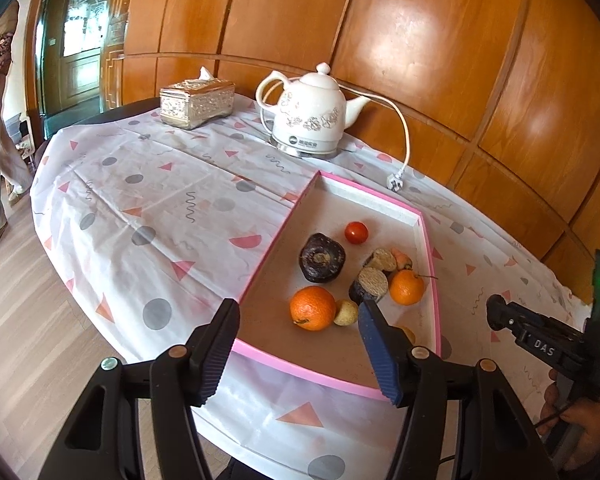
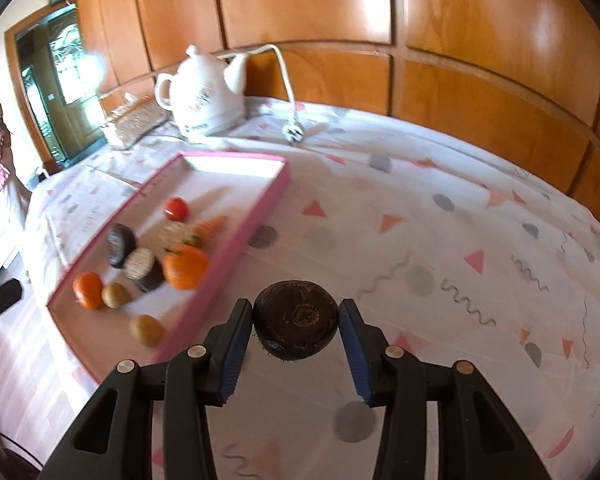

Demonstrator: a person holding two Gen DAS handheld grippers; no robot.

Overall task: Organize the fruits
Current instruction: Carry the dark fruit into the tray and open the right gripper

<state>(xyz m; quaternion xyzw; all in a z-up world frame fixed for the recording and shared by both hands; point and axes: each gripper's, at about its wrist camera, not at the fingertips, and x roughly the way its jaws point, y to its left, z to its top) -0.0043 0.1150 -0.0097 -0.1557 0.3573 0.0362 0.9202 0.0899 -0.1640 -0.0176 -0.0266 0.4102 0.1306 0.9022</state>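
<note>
Right claw [image 2: 296,322] grips round, rough dark fruit [image 2: 295,319].

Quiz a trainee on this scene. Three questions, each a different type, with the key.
1. True or false: the left tool is open and holds nothing.
2. What sits between the fingers of the right tool? A) a banana B) a dark round fruit C) a cup
3. Fill in: ___ oranges lie in the pink tray.

Key: 1 true; 2 B; 3 two.
</note>
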